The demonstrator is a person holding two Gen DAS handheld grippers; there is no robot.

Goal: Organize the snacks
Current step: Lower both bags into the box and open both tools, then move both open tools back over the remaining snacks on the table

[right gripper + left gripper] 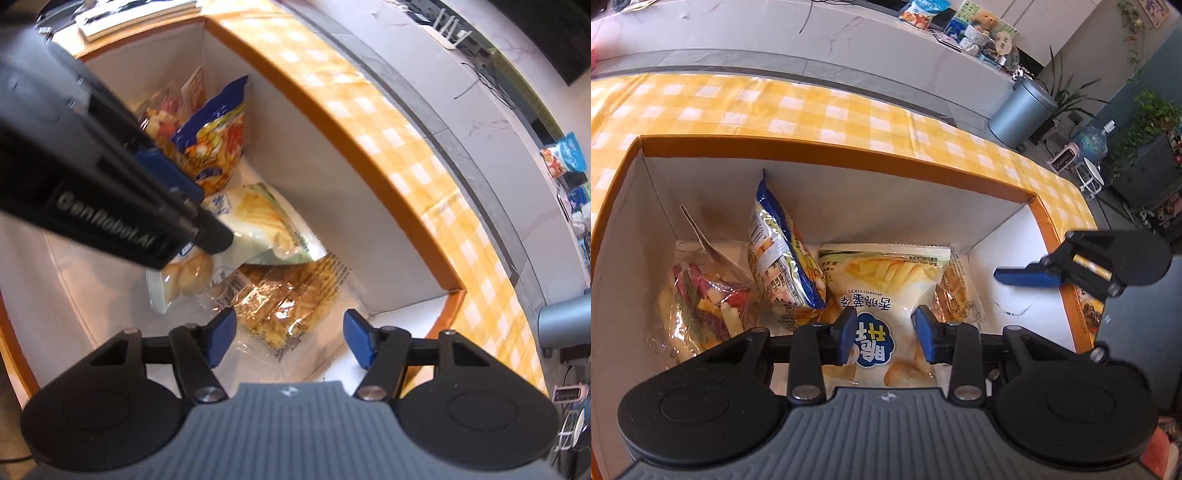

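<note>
An orange-rimmed white box (827, 157) sits on a yellow checked tablecloth and holds several snack bags. A white potato-stick bag (882, 284) lies in its middle, a blue bag (783, 251) leans left of it, a clear bag of coloured sweets (705, 295) lies far left, and a golden clear pack (955, 291) lies right. My left gripper (884, 334) is open just above the white bag, jaws on either side, holding nothing. My right gripper (290, 338) is open and empty above the golden pack (291, 299). The left gripper crosses the right wrist view (110, 199).
The box's far wall (317, 177) and right corner (450, 291) stand close to the right gripper. A grey counter (812, 40) with packets runs behind the table. A metal bin (1021, 110) and plants stand on the floor at the right.
</note>
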